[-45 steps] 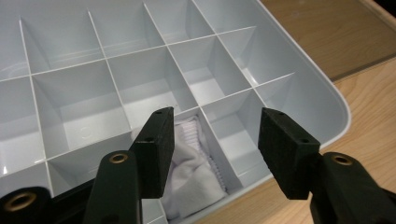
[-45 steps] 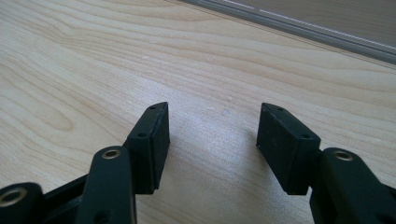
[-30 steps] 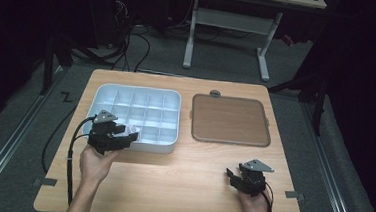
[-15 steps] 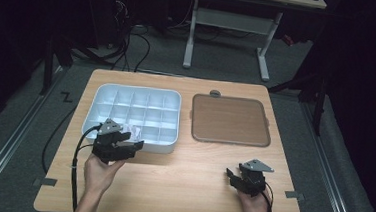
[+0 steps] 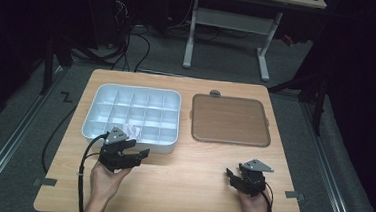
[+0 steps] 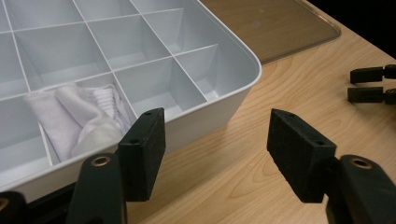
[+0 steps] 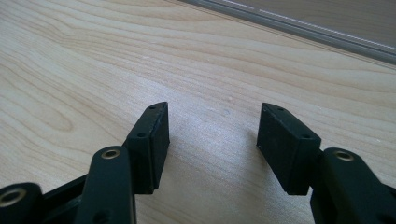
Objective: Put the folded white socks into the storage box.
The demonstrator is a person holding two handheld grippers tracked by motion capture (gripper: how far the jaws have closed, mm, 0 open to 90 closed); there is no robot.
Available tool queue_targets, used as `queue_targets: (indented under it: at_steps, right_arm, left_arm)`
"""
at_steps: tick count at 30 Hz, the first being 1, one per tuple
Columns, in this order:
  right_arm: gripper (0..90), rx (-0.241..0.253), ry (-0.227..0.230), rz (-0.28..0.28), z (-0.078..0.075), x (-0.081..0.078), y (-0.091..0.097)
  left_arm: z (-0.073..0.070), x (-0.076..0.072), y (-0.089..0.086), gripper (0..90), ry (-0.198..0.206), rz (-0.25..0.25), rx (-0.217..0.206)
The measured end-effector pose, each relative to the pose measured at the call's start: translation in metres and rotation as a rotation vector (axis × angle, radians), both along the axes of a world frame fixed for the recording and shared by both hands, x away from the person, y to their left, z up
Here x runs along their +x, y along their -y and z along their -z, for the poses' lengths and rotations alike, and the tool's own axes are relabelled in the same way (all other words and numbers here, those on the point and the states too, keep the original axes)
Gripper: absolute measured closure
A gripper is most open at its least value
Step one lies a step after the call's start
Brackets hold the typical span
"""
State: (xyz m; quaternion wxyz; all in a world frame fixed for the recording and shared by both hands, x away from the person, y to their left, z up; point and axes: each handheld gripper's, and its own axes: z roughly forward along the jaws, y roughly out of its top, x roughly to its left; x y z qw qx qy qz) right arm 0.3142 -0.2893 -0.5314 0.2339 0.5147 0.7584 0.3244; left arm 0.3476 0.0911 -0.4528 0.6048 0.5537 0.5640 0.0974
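Observation:
A white compartment tray [image 5: 96,104] sits at the table's back left. A folded white cloth [image 5: 132,130] lies in one compartment of its near row, seen close up as the cloth [image 6: 79,116] beside the tray wall [image 6: 233,93]. My left gripper [image 5: 140,156] hovers just in front of the tray's near edge. Its jaws have just been opening, and the left gripper [image 6: 215,140] stands open over bare wood with nothing between the jaws. My right gripper [image 5: 231,175] rests low at the table's near right. Seen from its own camera, the right gripper [image 7: 212,135] is open and empty.
A flat brown lid [image 5: 230,120] lies to the right of the white tray, with a small grey round knob [image 5: 215,93] at its far edge. Bare wood stretches between the two grippers. The right gripper's jaws [image 6: 369,84] show far off at the right.
My left gripper has drawn back from over the tray's near row toward the person and sunk a little, its jaws wider. The white cloth now lies uncovered in its compartment. The right gripper has kept still.

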Motion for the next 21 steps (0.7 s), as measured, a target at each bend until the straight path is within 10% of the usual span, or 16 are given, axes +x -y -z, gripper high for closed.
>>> queue_targets:
  at_steps: [21]
  right_arm:
    - [44.5, 0.001, 0.0, 0.001, 0.0, 0.0, 0.0]
  left_arm:
    - [0.03, -0.01, 0.011, 36.7, -0.042, 0.018, -0.027]
